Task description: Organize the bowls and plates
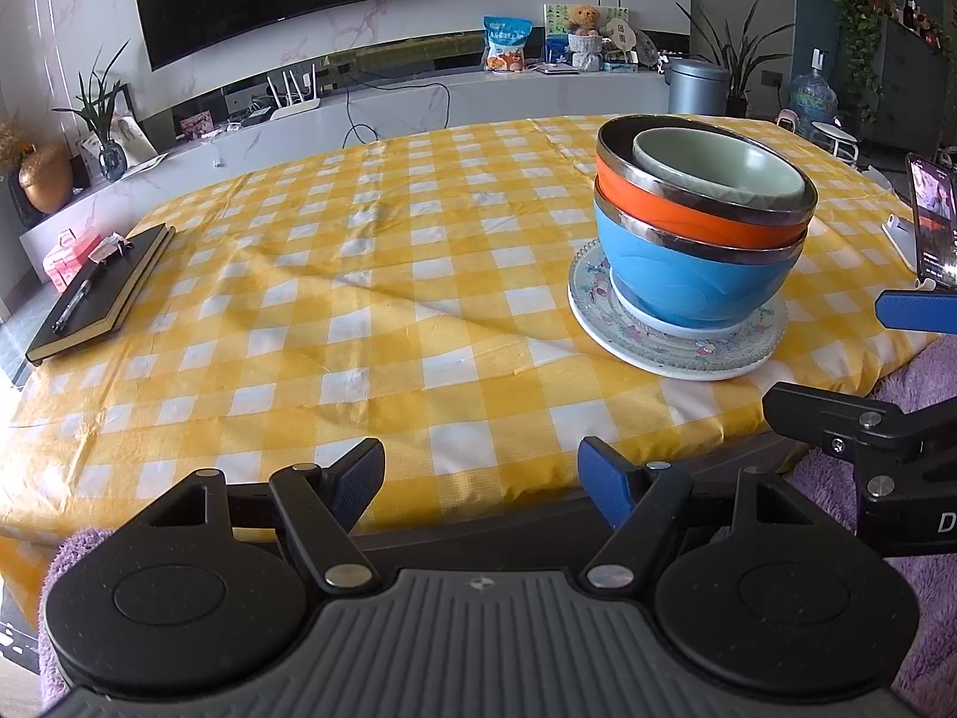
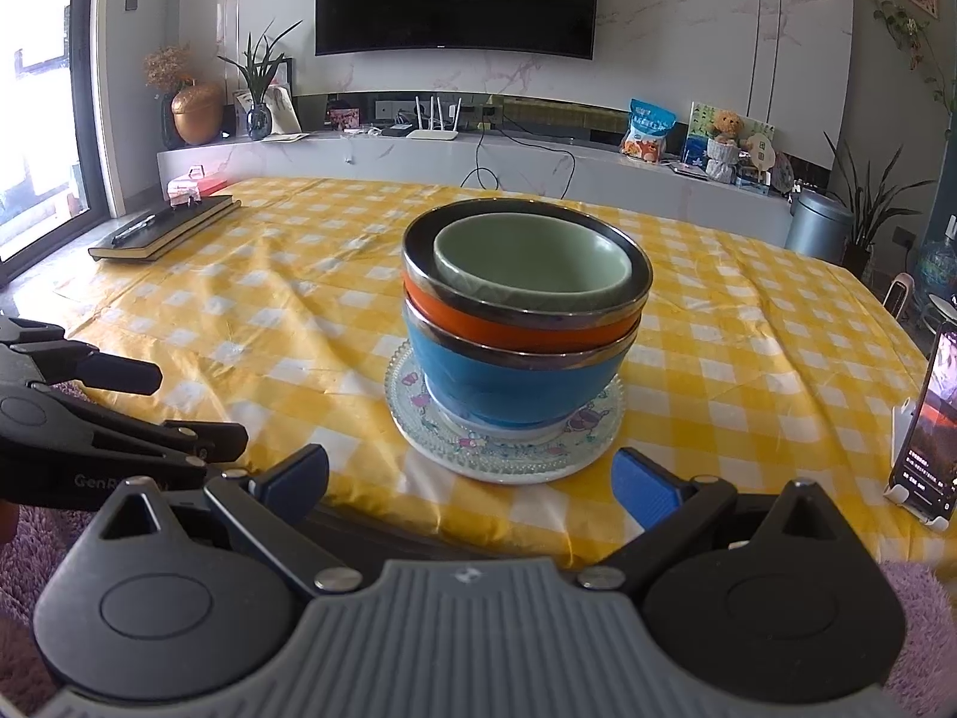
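A stack stands on the yellow checked table: a green bowl [image 2: 532,266] nested in an orange bowl [image 2: 508,323], in a blue bowl [image 2: 514,380], on a floral glass plate [image 2: 413,413]. The same stack shows at the right of the left wrist view: green bowl [image 1: 718,170], orange bowl [image 1: 676,209], blue bowl [image 1: 688,275], plate [image 1: 604,311]. My left gripper [image 1: 481,481] is open and empty at the table's near edge, left of the stack. My right gripper [image 2: 469,481] is open and empty just in front of the plate.
A black notebook with a pen [image 1: 98,293] lies at the table's far left edge, also in the right wrist view [image 2: 164,227]. A phone on a stand [image 2: 927,419] is at the right edge. A TV console with plants and clutter stands behind the table.
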